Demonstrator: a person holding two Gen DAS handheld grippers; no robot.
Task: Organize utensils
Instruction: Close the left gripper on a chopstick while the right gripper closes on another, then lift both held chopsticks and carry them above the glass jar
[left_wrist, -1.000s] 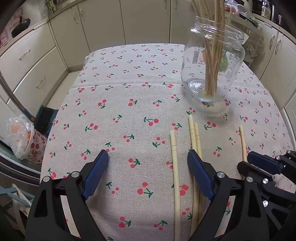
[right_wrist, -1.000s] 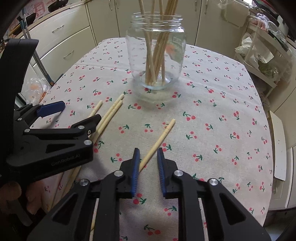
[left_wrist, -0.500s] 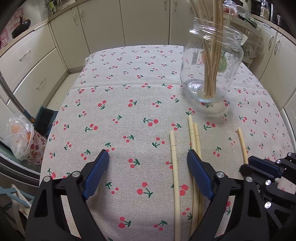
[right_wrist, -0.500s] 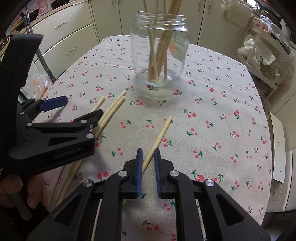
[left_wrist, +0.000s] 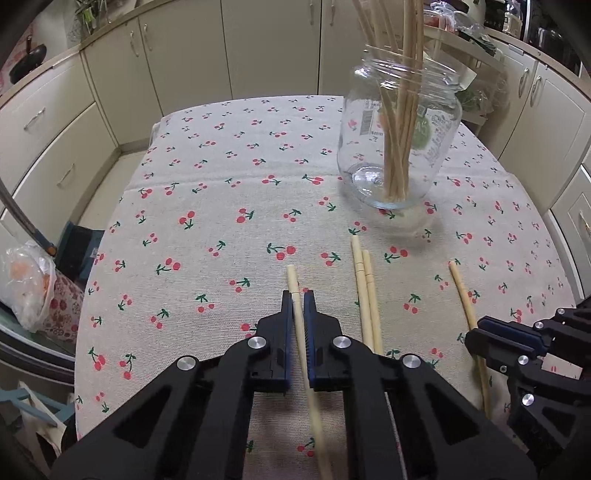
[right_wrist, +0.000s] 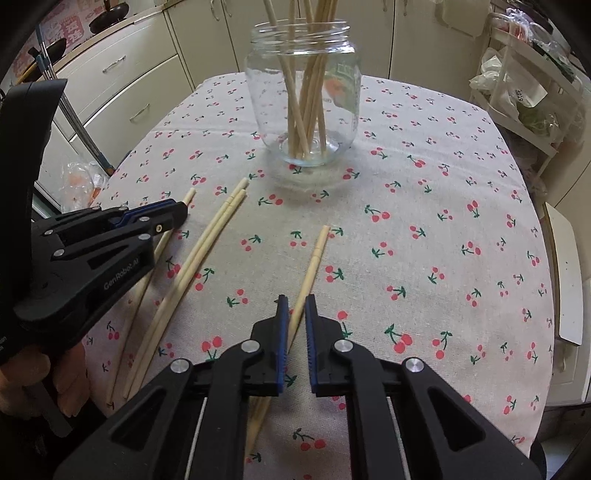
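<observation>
left claw: my left claw (left_wrist: 298, 299) is pinched right down on the leftmost chopstick (left_wrist: 293, 284), gripping near its thick end so the rest should swing up in line with the fingers

right claw: my right claw (right_wrist: 294, 304) sits just as narrow around the lone chopstick (right_wrist: 314, 258) on the right, blue pads hugging its shaft. Looks like a grip to me, one stick per hand

loose pair: two more chopsticks (right_wrist: 207, 240) lie side by side, touching, between the two I've got

where it's all going: the glass jar (right_wrist: 303, 99) stands further back on the table (right_wrist: 443, 240), well apart from the loose sticks, wide mouth up, already holding a leaning bunch of chopsticks

materials: pale bamboo, slim and tapered, with a little notched ring near the fat end. Light and a bit slippery, I reckon, hence the ribbed pads

cloth: coarse beige weave with a red cherry print, which probably keeps the sticks from rolling

jar glass: clear, smooth, threaded neck, label on one side
</observation>
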